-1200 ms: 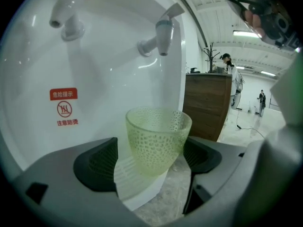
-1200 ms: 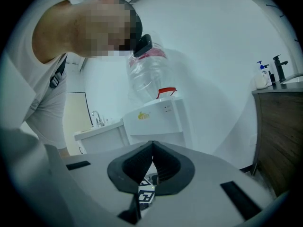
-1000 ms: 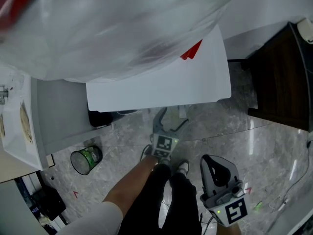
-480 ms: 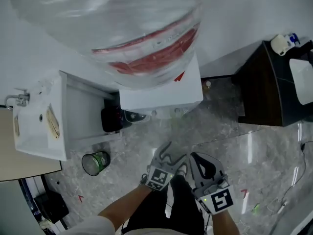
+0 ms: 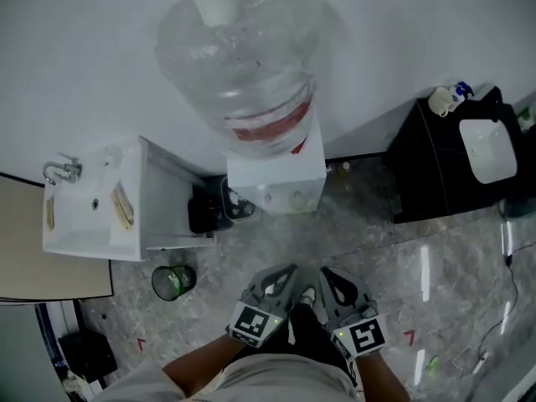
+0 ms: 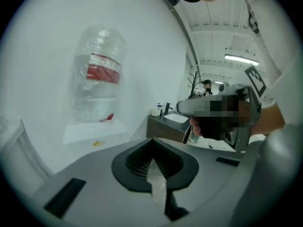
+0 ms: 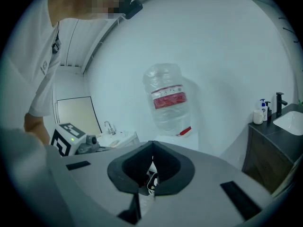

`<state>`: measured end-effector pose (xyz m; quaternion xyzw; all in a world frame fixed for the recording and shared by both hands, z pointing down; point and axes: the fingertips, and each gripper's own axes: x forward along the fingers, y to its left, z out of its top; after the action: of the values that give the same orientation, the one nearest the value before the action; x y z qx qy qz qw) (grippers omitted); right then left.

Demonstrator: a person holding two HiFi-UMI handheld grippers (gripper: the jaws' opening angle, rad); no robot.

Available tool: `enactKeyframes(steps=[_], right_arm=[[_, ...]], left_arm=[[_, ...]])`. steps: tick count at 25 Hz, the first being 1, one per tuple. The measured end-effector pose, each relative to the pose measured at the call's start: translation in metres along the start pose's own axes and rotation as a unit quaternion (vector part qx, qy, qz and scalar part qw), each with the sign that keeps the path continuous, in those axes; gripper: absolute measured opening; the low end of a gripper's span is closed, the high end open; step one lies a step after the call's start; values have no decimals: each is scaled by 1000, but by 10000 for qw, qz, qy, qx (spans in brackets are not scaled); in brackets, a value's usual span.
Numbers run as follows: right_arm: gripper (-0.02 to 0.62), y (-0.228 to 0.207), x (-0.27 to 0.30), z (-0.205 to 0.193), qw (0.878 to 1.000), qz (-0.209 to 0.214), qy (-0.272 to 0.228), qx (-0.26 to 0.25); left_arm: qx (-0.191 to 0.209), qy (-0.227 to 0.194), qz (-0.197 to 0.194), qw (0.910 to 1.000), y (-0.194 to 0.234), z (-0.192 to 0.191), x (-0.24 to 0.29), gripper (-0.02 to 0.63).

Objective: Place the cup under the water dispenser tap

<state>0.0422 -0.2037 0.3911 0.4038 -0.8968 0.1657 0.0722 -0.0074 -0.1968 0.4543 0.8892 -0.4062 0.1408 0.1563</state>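
Though illegible — red label [image 5: 270, 126] on bottle [image 5: 239, 53]

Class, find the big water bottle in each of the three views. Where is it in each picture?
Head view: water bottle at top centre, seen from above.
Left gripper view: water bottle at upper left, against the wall.
Right gripper view: water bottle near the centre.
Shared landmark: the dark cabinet, right of it in every view.
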Motion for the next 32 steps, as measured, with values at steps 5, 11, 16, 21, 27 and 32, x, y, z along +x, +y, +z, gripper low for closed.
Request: enactKeyframes(steps=[5,11,16,21,27,32], right_arm=[[15,19,-28,26,9999,76,-35,-107],[15,37,-48,47,9995,103,-143,-275],[15,43,-57,59,9987,106,-280,-414],[15,51,-63,63,9984,105,-288,-469],[15,61,-69,61,9980,171,-285,-540],[15,70,-75,58,9978,178,-303,-556]], left_arm=[[-351,-337,62,9988,-33,62,-34,6],[-288,-571,126,9979,-56,95,-57,5],[-173,-738,204,9969,-61,108,-68,5],[-140,-817,258,9962,-68,109,-78,5],[-108,-832,251,9962,-75,104,-87,5],[-118,-864,246,9959,-82,100,-95,5]])
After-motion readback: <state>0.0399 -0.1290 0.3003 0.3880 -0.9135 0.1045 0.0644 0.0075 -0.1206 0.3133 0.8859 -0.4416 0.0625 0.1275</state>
